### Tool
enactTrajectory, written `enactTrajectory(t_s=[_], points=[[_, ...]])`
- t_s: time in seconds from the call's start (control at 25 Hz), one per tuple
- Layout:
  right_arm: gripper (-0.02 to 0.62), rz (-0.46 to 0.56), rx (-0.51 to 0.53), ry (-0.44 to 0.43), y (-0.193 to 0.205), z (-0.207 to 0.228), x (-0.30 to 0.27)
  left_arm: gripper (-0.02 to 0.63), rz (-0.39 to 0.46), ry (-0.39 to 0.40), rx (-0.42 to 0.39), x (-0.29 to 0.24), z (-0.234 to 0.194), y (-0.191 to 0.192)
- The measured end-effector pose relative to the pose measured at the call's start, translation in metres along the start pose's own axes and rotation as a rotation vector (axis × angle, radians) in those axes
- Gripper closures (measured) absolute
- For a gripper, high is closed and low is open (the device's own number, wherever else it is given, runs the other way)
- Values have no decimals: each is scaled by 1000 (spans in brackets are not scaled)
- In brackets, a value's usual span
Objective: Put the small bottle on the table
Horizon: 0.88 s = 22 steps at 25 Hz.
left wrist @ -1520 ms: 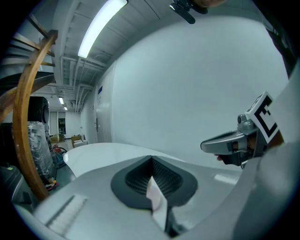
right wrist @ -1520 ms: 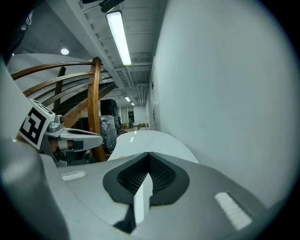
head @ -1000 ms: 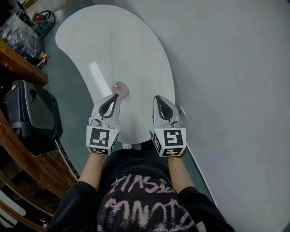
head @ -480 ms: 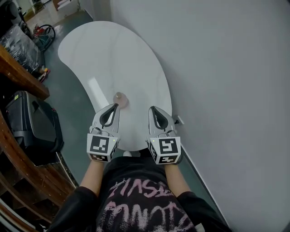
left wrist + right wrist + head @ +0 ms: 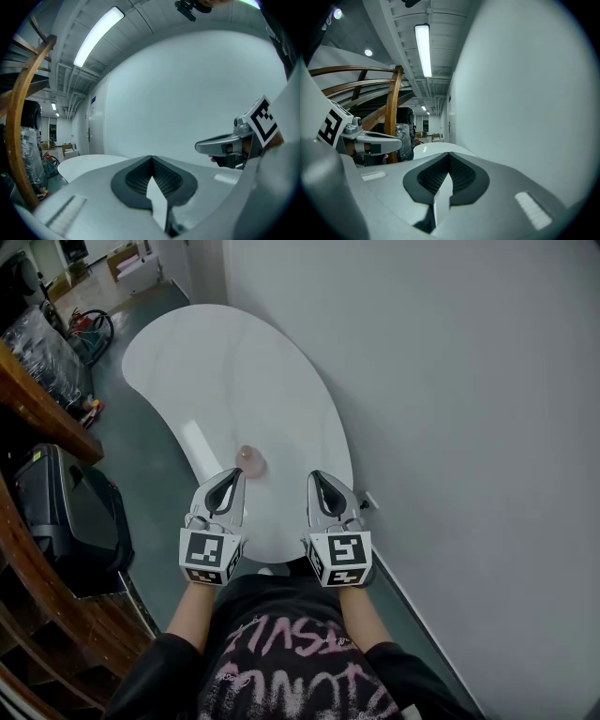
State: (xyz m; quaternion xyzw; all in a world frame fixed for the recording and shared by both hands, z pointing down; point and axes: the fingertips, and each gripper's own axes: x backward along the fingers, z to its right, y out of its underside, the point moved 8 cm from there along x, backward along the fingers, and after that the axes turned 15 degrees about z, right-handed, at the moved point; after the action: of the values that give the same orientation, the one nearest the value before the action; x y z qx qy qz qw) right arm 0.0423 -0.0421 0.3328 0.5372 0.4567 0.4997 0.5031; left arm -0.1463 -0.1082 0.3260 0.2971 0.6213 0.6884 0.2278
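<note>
A small pinkish bottle stands upright on the white kidney-shaped table, near its front end. My left gripper hovers just behind the bottle, shut, with nothing between its jaws. My right gripper is level with it, a hand's width to the right over the table's front edge, also shut and empty. In the left gripper view the left gripper has its jaws pressed together, and the right gripper shows at the right. The right gripper view shows the right gripper closed. Neither gripper view shows the bottle.
A grey wall runs close along the table's right side. A black case sits on the floor at the left, beside curved wooden rails. Cables and boxes lie at the far left.
The view has drawn back from the table, and both grippers sit slightly closer together. The bottle stands in the same spot on the table. Both grippers stay shut.
</note>
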Motion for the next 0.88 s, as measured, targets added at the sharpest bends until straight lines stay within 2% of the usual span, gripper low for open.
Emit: enactTrajectory(t_s=[0.88], points=[[586,38,20,10,-11,-14,3,603,25,10,-3,15,-15,-11]])
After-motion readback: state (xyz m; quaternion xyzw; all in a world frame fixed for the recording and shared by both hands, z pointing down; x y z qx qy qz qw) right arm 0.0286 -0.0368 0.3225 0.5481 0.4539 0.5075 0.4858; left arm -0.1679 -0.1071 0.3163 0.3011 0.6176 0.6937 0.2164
